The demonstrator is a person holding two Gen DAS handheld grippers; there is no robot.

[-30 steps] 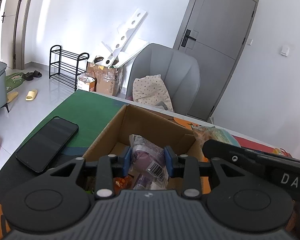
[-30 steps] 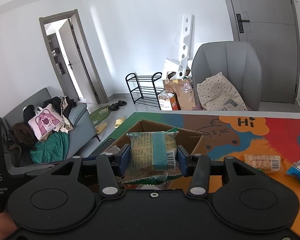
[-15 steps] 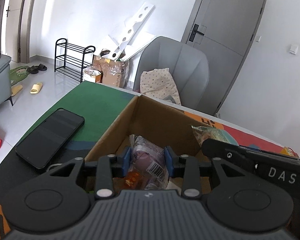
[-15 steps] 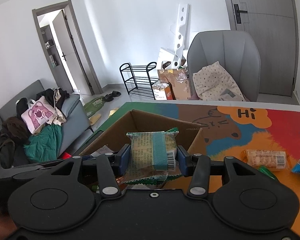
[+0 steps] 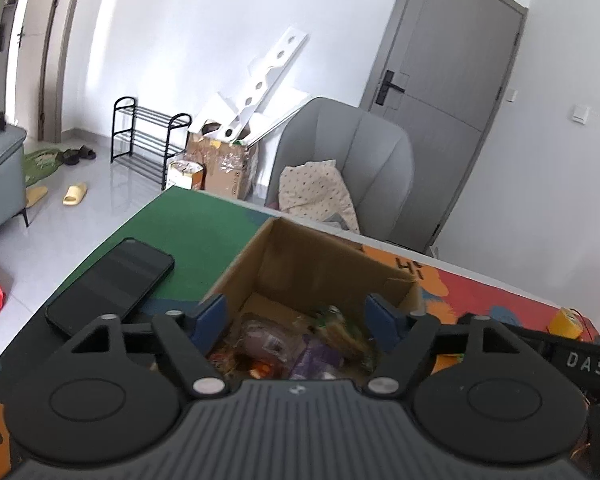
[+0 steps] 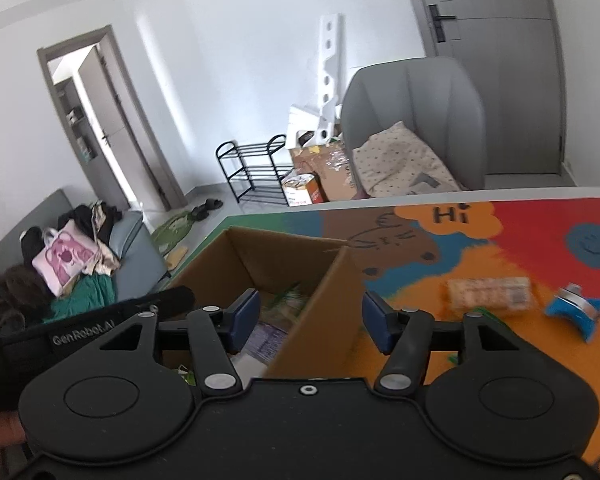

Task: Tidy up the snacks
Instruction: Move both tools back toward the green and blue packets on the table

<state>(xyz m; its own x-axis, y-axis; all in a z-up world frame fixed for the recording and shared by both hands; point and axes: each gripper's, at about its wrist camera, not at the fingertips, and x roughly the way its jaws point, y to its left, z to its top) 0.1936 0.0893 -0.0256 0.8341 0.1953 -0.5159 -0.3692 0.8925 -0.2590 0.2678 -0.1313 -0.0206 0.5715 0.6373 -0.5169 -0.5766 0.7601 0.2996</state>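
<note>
- left gripper [image 5: 300, 316]: jaws opening, now wide apart, nothing between the pads; a second ago they pinched a purple snack packet [image 5: 266, 342], which now lies loose in the cardboard box [image 5: 324, 264] among other wrappers.
- right gripper [image 6: 307, 318]: jaws opening, pads clear of everything; the green snack packet [image 6: 288, 300] it clamped earlier is down inside the box, blurred.
- right gripper straddles the box's near right wall.
- biscuit pack [image 6: 490, 294] and blue item [image 6: 576, 308] lie on the colourful mat [image 6: 540, 232], outside the box.
- phone [image 5: 112, 284] unchanged left of the box.
</note>
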